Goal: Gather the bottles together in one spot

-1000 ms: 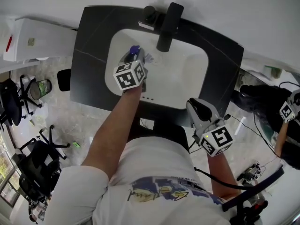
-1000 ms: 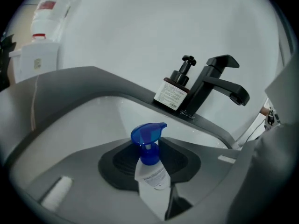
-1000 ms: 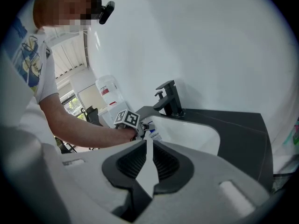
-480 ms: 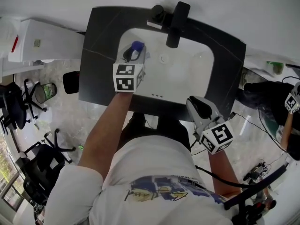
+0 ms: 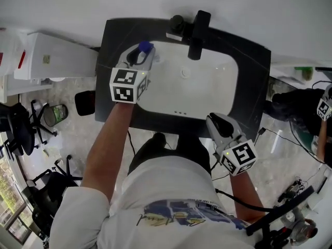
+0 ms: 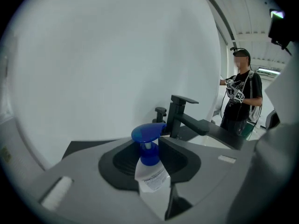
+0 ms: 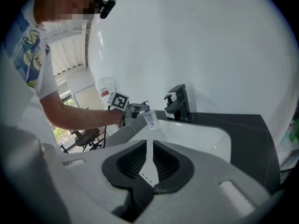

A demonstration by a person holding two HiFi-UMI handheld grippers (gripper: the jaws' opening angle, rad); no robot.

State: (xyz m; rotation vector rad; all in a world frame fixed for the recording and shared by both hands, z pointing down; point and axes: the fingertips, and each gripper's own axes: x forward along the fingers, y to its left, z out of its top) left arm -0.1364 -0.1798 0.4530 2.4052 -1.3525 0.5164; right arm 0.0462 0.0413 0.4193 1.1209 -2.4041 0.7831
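Observation:
A clear bottle (image 6: 150, 178) with a blue pump top and a white label sits between the pads of my left gripper (image 6: 152, 148), which is shut on it. In the head view the bottle (image 5: 144, 47) and left gripper (image 5: 140, 57) are over the far left corner of the white basin (image 5: 207, 87). From the right gripper view the bottle (image 7: 150, 119) hangs tilted at the basin's left rim. My right gripper (image 5: 220, 122) stays at the counter's near edge, shut with nothing between its pads (image 7: 166, 162).
The basin is set in a black counter (image 5: 254, 82) with a black faucet (image 5: 198, 27) and a round black fitting (image 5: 177, 24) at the back. A white cabinet (image 5: 57, 58) stands left. Another person (image 6: 240, 97) stands off to the right.
My left gripper has carried the bottle from over the basin toward its far left corner. The right gripper has stayed at the counter's near edge.

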